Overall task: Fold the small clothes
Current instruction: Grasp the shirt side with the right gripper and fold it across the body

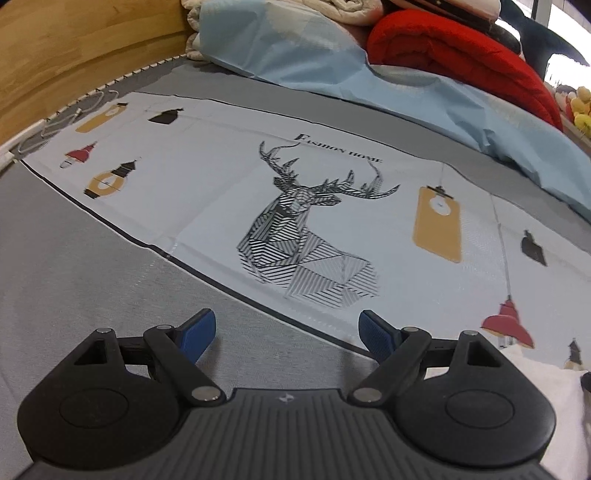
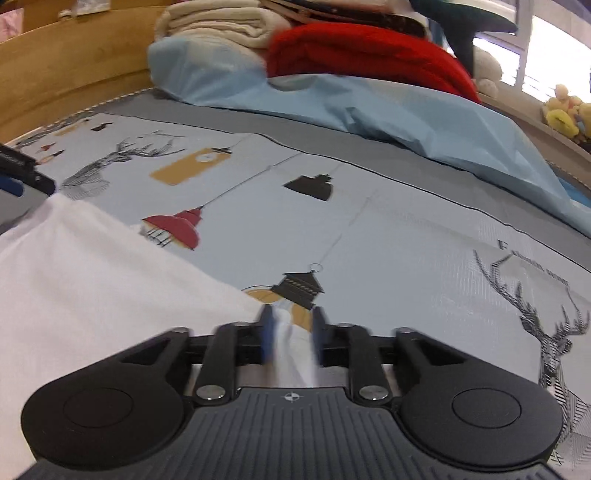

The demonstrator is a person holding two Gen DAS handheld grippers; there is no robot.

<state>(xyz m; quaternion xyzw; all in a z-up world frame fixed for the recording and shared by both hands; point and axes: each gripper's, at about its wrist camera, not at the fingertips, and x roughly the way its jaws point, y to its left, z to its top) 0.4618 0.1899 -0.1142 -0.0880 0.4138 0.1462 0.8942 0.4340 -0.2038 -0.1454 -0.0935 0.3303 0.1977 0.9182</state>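
Note:
A white garment (image 2: 92, 280) lies on a printed mat (image 2: 406, 229) on the bed. My right gripper (image 2: 290, 339) is shut on a bunched edge of the white garment, which passes between its blue pads (image 2: 266, 338). My left gripper (image 1: 286, 334) is open and empty, low over the grey mattress (image 1: 74, 266) at the mat's (image 1: 207, 184) near edge. A corner of the white garment (image 1: 546, 398) shows at the lower right of the left wrist view. The left gripper also shows at the left edge of the right wrist view (image 2: 22, 173).
A light blue sheet (image 1: 332, 66), a red blanket (image 1: 461, 51) and cream folded blankets (image 2: 218, 27) are piled at the far side. A wooden headboard (image 1: 74, 48) runs along the left. Plush toys (image 2: 565, 110) sit on a ledge at right.

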